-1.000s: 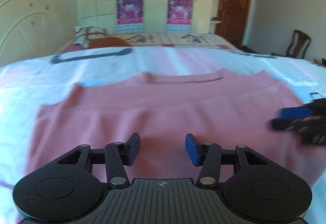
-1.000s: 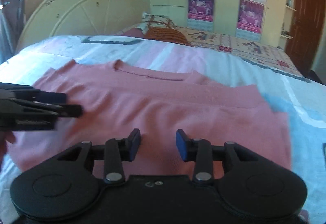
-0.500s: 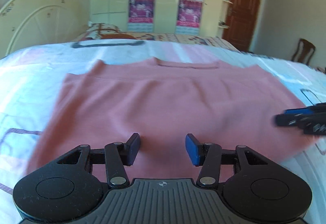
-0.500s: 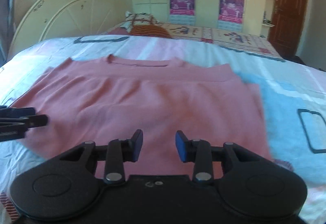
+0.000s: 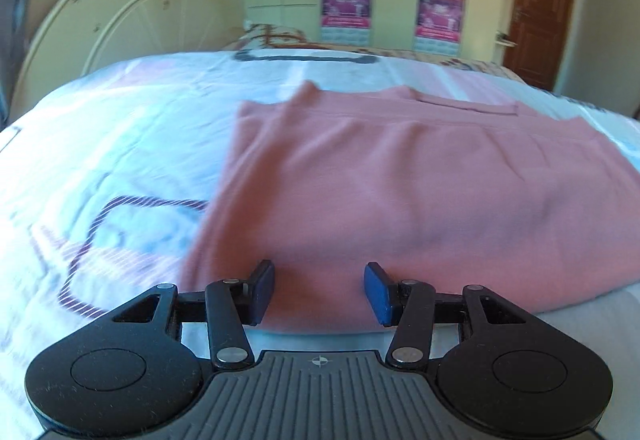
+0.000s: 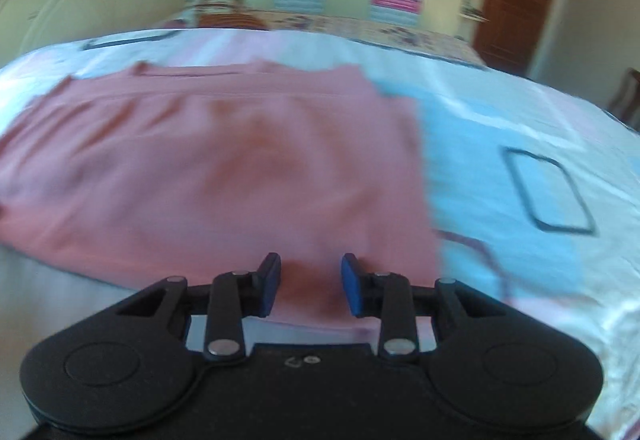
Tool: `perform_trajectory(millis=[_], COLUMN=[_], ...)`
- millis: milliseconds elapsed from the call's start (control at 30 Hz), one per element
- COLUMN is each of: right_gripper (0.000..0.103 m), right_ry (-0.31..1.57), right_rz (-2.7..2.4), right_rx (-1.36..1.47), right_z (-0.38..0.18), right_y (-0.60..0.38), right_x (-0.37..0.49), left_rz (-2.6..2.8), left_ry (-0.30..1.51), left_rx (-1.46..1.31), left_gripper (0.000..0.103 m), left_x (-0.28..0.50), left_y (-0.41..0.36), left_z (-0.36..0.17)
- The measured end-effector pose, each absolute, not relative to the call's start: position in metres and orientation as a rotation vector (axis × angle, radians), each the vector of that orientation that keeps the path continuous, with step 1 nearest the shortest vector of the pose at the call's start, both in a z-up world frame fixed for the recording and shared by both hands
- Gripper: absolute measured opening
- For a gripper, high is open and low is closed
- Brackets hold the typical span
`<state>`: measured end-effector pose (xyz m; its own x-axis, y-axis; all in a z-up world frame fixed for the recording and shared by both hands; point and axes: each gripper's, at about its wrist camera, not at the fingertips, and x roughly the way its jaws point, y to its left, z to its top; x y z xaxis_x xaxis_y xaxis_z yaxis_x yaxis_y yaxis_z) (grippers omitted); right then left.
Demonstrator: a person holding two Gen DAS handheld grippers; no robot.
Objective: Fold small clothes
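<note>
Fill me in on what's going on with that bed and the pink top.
A person holds a gripper in each hand over a pink top spread flat on the bed sheet. The left gripper is open at the hem near one bottom corner. The right gripper sits at the other corner, jaws closing with the hem between them. No fold has been made yet.

My left gripper (image 5: 319, 293): matte black body, two round lobes each with a shallow circular recess, dust specks on the surface. Central grip plate ribbed lengthwise, grey-black, with a small white crosshair mark at its top edge. Two black linkage arms per side, fixed with silver round-headed pins. Fingers (image 5: 378, 294) tipped with blue rectangular pads.

My right gripper (image 6: 310, 285): same black two-lobed shape, same silver pins and blue pads. Central plate here smooth, not ribbed, bearing small pale marks near its top edge; these are too blurred to read.
</note>
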<state>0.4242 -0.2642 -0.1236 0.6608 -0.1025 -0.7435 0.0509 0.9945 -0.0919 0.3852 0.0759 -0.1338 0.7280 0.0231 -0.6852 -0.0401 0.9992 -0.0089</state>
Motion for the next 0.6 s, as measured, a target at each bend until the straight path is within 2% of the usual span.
perform_trajectory(millis=[67, 100, 233, 300, 467, 600], right_gripper=[0.029, 0.021, 0.017, 0.017, 0.019, 0.021], right_ry=[0.859, 0.856, 0.811, 0.892, 0.789, 0.877], right_rz=[-0.112, -0.107, -0.079, -0.086, -0.085, -0.076], right_rx=[-0.024, -0.013, -0.016, -0.036, -0.015, -0.055], right_z=[-0.126, -0.124, -0.117, -0.131, -0.112, -0.13], right_y=[-0.283, -0.286, -0.288, -0.289, -0.285, -0.281], right_x=[0.422, 0.421, 0.412, 0.419, 0.407, 0.416], left_rz=[0.059, 0.062, 0.069, 0.07, 0.071, 0.074], left_ry=[0.744, 0.748, 0.766, 0.767, 0.777, 0.777], left_rx=[-0.048, -0.049, -0.025, -0.023, -0.021, 0.001], left_gripper=[0.05, 0.05, 0.05, 0.05, 0.05, 0.05], left_x=[0.387, 0.389, 0.392, 0.392, 0.393, 0.393], left_y=[0.082, 0.082, 0.082, 0.082, 0.082, 0.079], left_z=[-0.131, -0.132, -0.138, -0.136, -0.138, -0.14])
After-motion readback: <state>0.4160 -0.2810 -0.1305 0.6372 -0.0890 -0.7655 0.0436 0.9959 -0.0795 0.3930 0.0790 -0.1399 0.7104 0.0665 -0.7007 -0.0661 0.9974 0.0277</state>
